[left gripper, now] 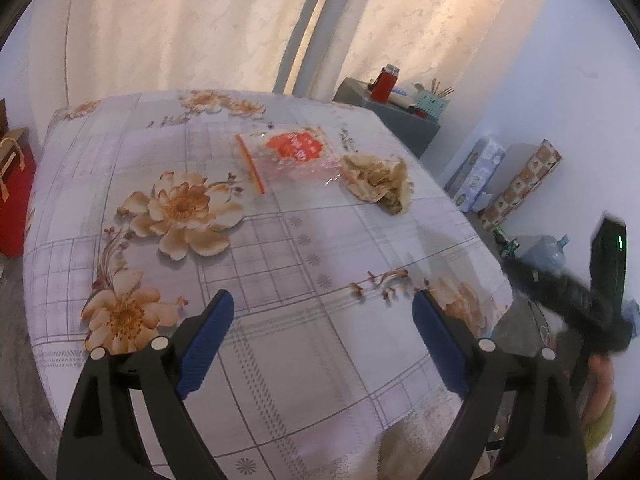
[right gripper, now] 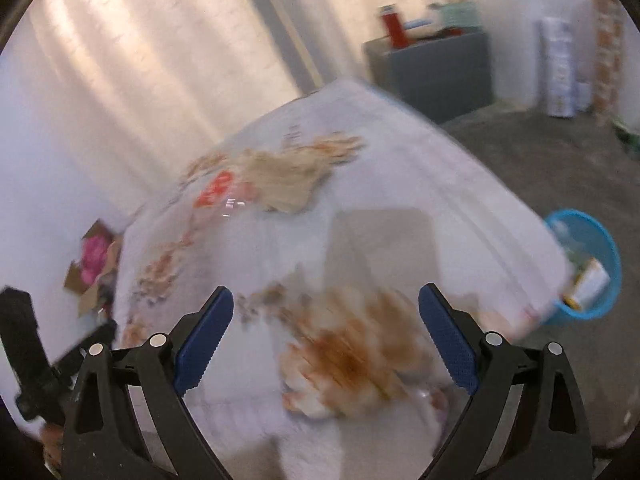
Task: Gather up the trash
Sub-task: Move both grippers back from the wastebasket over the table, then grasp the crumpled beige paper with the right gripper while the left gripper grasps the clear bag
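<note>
Two trash pieces, a clear red-labelled wrapper (left gripper: 290,154) and crumpled brown paper (left gripper: 378,182), are seen well beyond both grippers' (left gripper: 324,320) (right gripper: 326,320) parted, empty fingers.

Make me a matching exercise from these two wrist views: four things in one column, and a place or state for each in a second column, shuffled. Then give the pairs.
Things:
1. crumpled paper wad
2. clear plastic bag with red label
3. blue basket
4. red bottle

Places or states:
A. on the grey cabinet by the wall
B. on the floor beside the table, trash already inside
C. lying flat on the tablecloth, left of the wad in the left wrist view
D. on the tablecloth near the table's right edge in the left wrist view

Pairs: 1-D, 2-C, 3-B, 4-A
</note>
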